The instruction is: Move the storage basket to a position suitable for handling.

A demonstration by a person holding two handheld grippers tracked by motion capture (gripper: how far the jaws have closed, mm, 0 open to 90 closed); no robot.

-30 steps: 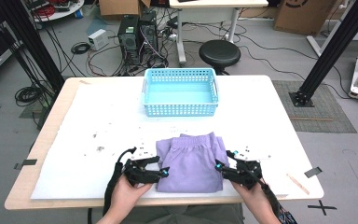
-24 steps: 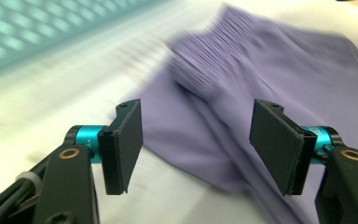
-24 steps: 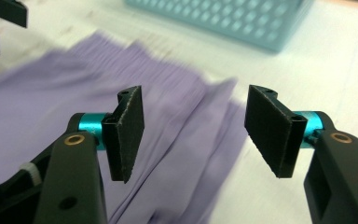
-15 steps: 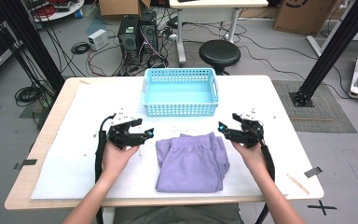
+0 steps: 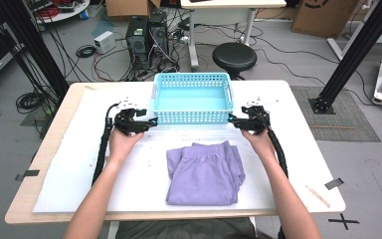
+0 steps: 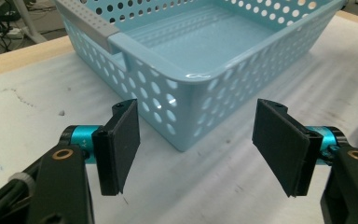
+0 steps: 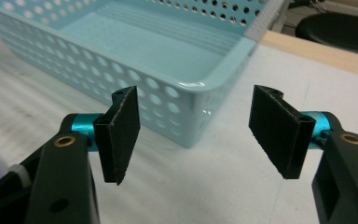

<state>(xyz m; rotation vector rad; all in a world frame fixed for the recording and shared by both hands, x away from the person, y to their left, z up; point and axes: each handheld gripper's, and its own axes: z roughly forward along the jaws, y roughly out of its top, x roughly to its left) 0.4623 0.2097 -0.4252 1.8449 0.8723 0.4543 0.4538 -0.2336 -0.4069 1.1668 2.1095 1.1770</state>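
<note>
Both grippers are held at the near corners of the basket (image 5: 191, 97).
The left gripper (image 5: 151, 121) and right gripper (image 5: 231, 119) are wide open and empty, jaws just opened; folded purple shorts (image 5: 205, 172) lie nearer.

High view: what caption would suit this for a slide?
Both open grippers, left and right, flank the blue basket; folded purple shorts lie on the white mat.

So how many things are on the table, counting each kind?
Baskets: 1, the blue basket.
Clothes: 1, the folded purple shorts.
Tools: 2, the left tool and the right tool, each in a hand, both open and holding nothing.
Total: 4.
</note>
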